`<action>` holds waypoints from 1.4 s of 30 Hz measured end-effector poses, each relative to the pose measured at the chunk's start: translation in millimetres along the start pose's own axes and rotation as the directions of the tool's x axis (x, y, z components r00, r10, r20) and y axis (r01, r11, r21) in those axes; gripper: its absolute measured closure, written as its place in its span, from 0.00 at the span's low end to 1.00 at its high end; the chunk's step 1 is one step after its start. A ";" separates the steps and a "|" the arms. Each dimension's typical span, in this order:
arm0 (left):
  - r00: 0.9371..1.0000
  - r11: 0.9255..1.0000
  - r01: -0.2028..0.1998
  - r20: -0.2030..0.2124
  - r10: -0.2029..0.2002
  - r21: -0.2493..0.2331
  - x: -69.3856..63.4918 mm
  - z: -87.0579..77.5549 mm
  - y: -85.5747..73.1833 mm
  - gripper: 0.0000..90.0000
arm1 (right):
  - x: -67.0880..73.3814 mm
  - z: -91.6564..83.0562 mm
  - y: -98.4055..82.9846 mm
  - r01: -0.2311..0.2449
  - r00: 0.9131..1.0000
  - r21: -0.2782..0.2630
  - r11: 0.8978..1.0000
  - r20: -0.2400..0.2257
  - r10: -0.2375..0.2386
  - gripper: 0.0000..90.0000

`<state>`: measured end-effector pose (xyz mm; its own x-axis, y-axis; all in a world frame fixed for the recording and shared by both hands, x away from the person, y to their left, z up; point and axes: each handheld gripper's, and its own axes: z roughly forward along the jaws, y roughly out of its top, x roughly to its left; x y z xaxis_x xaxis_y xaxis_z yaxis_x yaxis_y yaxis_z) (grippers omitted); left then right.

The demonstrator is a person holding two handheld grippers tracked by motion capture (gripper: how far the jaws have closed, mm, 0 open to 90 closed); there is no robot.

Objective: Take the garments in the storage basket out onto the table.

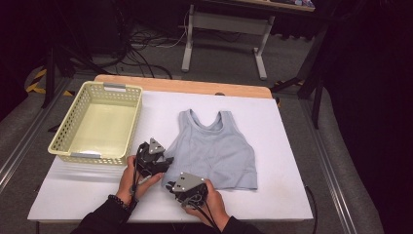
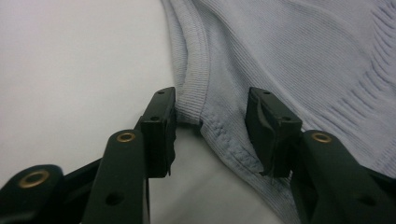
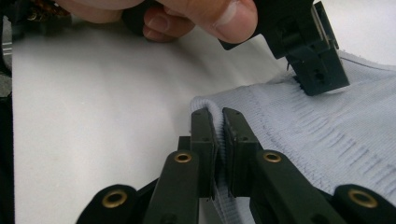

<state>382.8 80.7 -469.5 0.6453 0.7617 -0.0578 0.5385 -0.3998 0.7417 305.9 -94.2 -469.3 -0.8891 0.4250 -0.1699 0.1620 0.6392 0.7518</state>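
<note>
The right gripper (image 3: 215, 140) is pinching the pale blue ribbed crop top's (image 1: 214, 151) hem; the left gripper (image 2: 210, 128), jaws apart, is straddling its side seam and should close squarely.

Tank top (image 1: 214, 151): pale blue-grey, fine ribbed knit, with a band of short dashed ribbing near the hem. Basket (image 1: 63, 141): pale yellow, perforated walls, grey handle tabs. Counter (image 1: 287, 141): white surface, light wood far edge. Left tool (image 1: 168, 160) and right tool (image 1: 170, 185): black, grey top plates, brass-coloured rivets.
</note>
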 end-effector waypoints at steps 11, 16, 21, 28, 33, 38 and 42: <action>0.999 0.999 -0.043 0.007 0.043 -0.013 -4.2 -1.7 -2.2 0.87 | -1.5 0.1 0.0 -0.002 1.000 -0.003 1.000 -0.008 0.002 0.93; 0.998 0.998 -0.059 0.007 0.059 -0.029 -4.2 -3.8 -3.3 0.89 | 0.0 -2.1 -1.1 0.003 1.000 -0.024 1.000 -0.003 -0.003 0.94; 0.998 0.996 -0.060 -0.004 0.060 -0.062 -3.4 -9.0 -6.3 0.89 | -0.3 -4.1 -1.3 0.001 1.000 -0.042 0.999 -0.010 -0.002 0.94; 0.997 0.994 -0.075 -0.029 0.073 -0.085 -4.8 -15.7 -9.3 0.90 | -0.9 -3.9 0.2 0.009 1.000 -0.042 0.999 -0.029 -0.011 0.94; 0.997 0.994 -0.069 -0.034 0.067 -0.086 -2.5 -22.2 -12.0 0.90 | 1.4 -1.8 2.8 0.020 0.999 -0.047 0.999 -0.036 -0.022 0.94; 0.997 0.993 -0.065 -0.042 0.062 -0.094 -1.4 -27.2 -14.2 0.90 | 2.6 -0.3 5.0 0.028 0.998 -0.052 0.998 -0.052 -0.031 0.94; 0.996 0.992 -0.076 -0.064 0.069 -0.105 -3.1 -31.3 -16.0 0.90 | 4.4 0.0 7.2 0.028 0.998 -0.061 0.998 -0.059 -0.031 0.94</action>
<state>355.2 100.7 -460.3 0.6454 0.7630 0.0363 0.4284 -0.4009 0.8097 303.2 -87.8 -464.6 -0.9172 0.3667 -0.1556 0.1107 0.6101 0.7846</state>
